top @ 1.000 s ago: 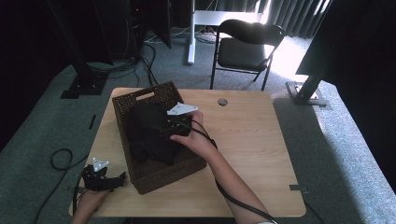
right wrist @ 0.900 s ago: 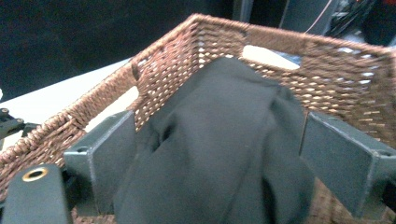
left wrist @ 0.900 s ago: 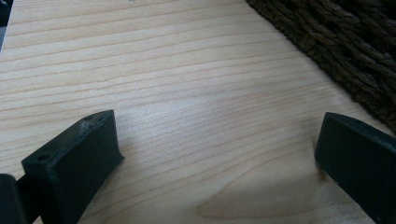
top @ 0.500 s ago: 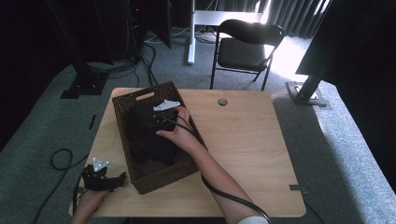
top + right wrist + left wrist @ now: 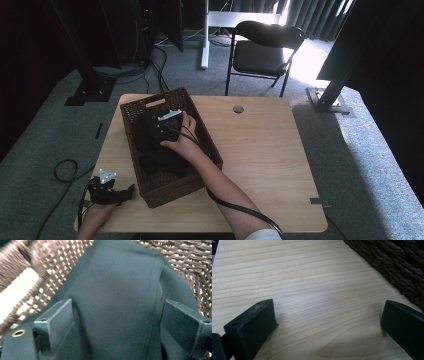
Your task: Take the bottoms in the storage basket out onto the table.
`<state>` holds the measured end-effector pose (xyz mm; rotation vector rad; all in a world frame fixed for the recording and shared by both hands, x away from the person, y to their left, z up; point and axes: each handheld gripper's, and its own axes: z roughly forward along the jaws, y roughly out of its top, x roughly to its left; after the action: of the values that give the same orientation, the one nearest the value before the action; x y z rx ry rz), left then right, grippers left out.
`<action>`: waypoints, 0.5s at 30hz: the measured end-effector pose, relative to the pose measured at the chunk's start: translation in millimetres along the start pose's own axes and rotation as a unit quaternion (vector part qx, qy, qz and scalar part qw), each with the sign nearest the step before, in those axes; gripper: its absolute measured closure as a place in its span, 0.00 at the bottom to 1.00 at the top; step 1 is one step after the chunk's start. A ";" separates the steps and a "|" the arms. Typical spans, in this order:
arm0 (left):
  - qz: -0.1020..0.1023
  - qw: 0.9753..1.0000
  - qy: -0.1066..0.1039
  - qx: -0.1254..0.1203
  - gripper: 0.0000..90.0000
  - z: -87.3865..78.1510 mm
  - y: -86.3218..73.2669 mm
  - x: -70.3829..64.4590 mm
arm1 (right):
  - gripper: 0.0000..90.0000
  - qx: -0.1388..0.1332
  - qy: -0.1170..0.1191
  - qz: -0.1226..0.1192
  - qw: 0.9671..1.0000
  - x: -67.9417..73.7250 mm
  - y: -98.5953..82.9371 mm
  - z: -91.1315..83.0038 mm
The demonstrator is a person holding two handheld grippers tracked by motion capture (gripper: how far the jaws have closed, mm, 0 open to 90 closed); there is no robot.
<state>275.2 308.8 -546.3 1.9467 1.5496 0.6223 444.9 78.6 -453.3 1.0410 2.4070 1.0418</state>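
Wood counter (image 5: pixel 260 165) is carrying a brown wicker basket (image 5: pixel 200 125) on its left half. Dark cloth (image 5: pixel 155 155) is lying inside the basket. R tongs (image 5: pixel 161 124) are hovering over the cloth w/ jaws spread wide, gripping nothing. L tongs (image 5: pixel 129 190) are resting at the counter's near-left edge beside the basket, wide open, empty.

- A lab or studio-like workroom, not a home: grey carpet floor (image 5: pixel 350 150) and dark curtains at the back.
- Black metal stand bases (image 5: pixel 90 92) and loose cables (image 5: pixel 65 170) lie on the floor.
- A plain wooden table (image 5: pixel 260 150) and a folding chair (image 5: pixel 262 55) stand there.
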 end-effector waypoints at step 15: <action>0.002 1.000 0.000 0.000 0.00 0.0 0.0 0.3 | 0.17 0.106 0.043 0.066 0.991 -4.5 -27.2 35.7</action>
<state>275.3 309.1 -546.3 1.9513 1.5460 0.6236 453.5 80.4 -497.5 1.2648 2.5921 0.9036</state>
